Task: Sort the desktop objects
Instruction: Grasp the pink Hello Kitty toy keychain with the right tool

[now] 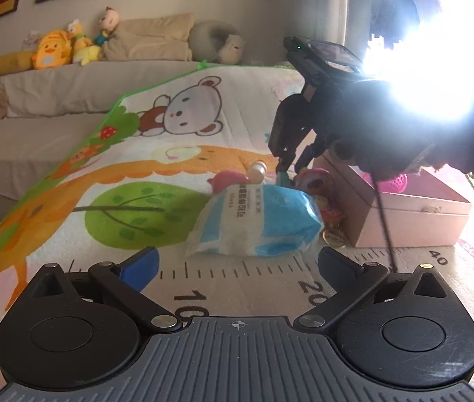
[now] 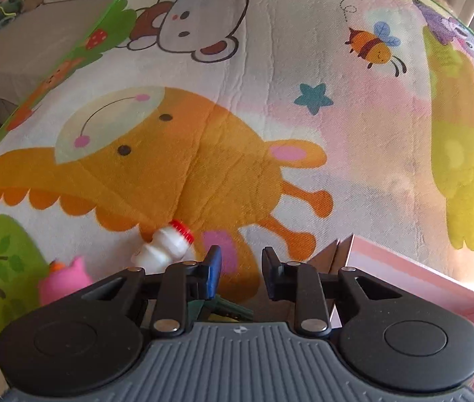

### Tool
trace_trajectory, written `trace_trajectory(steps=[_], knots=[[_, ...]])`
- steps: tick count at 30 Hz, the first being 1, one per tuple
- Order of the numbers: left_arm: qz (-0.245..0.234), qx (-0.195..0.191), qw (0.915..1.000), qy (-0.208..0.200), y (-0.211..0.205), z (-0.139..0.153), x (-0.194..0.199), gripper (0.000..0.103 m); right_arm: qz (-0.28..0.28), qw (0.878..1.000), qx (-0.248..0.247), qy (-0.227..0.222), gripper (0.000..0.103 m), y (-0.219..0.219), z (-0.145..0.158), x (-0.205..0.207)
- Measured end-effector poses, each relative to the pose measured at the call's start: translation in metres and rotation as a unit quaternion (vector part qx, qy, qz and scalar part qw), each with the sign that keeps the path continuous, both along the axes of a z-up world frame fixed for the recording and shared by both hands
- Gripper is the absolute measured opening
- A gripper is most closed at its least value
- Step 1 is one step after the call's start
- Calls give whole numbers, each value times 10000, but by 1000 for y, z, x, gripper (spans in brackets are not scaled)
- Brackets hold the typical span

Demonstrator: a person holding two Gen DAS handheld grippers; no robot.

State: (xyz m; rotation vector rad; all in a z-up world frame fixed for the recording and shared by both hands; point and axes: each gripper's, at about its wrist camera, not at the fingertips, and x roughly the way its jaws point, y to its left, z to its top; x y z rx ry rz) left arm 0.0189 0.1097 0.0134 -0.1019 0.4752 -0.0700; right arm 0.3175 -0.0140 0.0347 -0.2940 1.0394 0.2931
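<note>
**Right gripper over the clutter, left holding back**

Left gripper [image 1: 237,264] at bottom of the left view: jaws wide apart, nothing between them, parked short of the blue-and-white tissue pack [image 1: 257,224] at frame centre.

Right gripper [image 2: 241,276]: jaws partly apart, narrow gap, not clamped on anything I can see. Something dark green [image 2: 226,308] sits low behind the fingers, identity unclear, can't tell if it's touched.

Where things are:
- Small white bottle with red cap [image 2: 166,246] lying on its side on the cartoon mat [image 2: 203,117], just left of my right fingers.
- Pink toy [image 2: 64,278] at lower left of the right view.
- Pink box [image 1: 414,214], open, right of centre in the left view; its corner [image 2: 421,268] is at lower right in the right view.

Doing the step well (my read): the target looks like one of the small items by the box. I'd settle on one item, centre the gap on it, and close only once both pads flank it. The bottle is round, so grip across the body, not the cap. Then lift clear of the box wall.

View differences:
- Left view shows the right gripper [image 1: 287,167] from outside, tips down among toys beside the box, plus a red-pink doll [image 1: 317,184] and box contents. Window glare washes out the upper right.
- Right view shows bottle orientation and jaw gap; tissue pack isn't visible there.
</note>
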Motion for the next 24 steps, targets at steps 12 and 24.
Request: trace_trajectory(steps=[12,24], knots=[[82,-160,9998,87,5,-1,2,103,1127,9872,811,778,26,-13,11,-145],[395,-114,9989,222,5,14,1,103,1590,9805,842,-790,72,-94,9,-275]])
